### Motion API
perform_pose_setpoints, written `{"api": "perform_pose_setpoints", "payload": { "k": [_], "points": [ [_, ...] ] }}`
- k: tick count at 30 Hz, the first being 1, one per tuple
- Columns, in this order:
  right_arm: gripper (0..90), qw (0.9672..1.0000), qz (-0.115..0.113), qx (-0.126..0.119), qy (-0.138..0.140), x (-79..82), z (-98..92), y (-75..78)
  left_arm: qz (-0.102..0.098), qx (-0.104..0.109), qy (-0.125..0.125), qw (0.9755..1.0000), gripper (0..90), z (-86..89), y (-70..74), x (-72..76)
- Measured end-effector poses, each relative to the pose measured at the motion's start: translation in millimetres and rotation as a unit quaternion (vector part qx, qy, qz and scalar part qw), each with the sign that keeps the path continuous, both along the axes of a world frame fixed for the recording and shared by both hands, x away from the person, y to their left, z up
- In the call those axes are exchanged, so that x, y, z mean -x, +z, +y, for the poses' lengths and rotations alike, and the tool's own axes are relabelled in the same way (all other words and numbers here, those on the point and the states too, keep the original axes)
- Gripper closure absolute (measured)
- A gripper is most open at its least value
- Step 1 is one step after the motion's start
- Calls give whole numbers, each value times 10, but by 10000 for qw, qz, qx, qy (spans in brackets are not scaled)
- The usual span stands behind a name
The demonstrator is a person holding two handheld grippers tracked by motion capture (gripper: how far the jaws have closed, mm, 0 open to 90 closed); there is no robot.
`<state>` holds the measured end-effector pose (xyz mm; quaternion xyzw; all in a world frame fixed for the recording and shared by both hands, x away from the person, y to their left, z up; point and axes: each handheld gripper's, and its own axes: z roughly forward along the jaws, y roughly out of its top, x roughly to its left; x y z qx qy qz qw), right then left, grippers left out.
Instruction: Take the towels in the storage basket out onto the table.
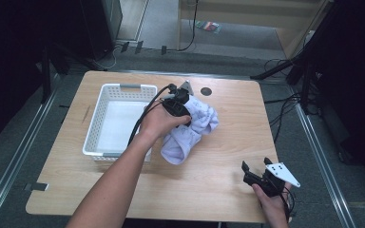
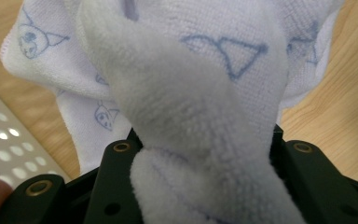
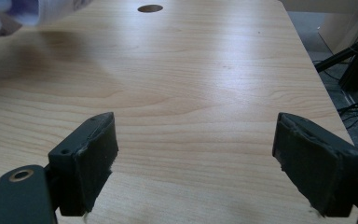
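Clamping down on a fluffy white towel [image 2: 186, 107], the left hand-held gripper [image 1: 177, 105] has its jaws squeezed on a thick terry fold printed with little blue doodles. The towel sits bunched on the wood-grain table [image 1: 228, 156], just right of a white perforated plastic basket [image 1: 95, 118], which looks empty inside. The right hand-held gripper [image 3: 193, 161] hovers low near the table's right front corner, jaws wide apart, pads a bit frayed.
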<state>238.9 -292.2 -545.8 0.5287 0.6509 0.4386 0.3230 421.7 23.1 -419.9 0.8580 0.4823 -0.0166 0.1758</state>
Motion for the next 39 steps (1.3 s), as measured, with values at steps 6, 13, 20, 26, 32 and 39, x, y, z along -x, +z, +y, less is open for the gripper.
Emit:
{"api": "perform_pose_setpoints", "payload": {
  "k": [6,13,20,26,32,39],
  "points": [
    [141,10000,0,-5,0,-1,1,-1,166,131,-64,9998,567,13,-153,27],
    [141,10000,2,-3,-4,-1,0,0,194,63,-128,9997,509,-40,-289,55],
    [141,10000,11,-9,-5,-1,-1,0,268,11,-200,9994,473,-72,-411,63],
    [141,10000,8,-19,-7,0,0,1,339,41,-222,9992,283,-107,-416,82],
    [141,10000,7,-16,-9,-1,0,0,345,72,-110,9993,0,-109,-353,93],
    [141,10000,0,-6,-5,0,0,0,164,183,-17,9997,0,-23,-242,114]
  ]
}}
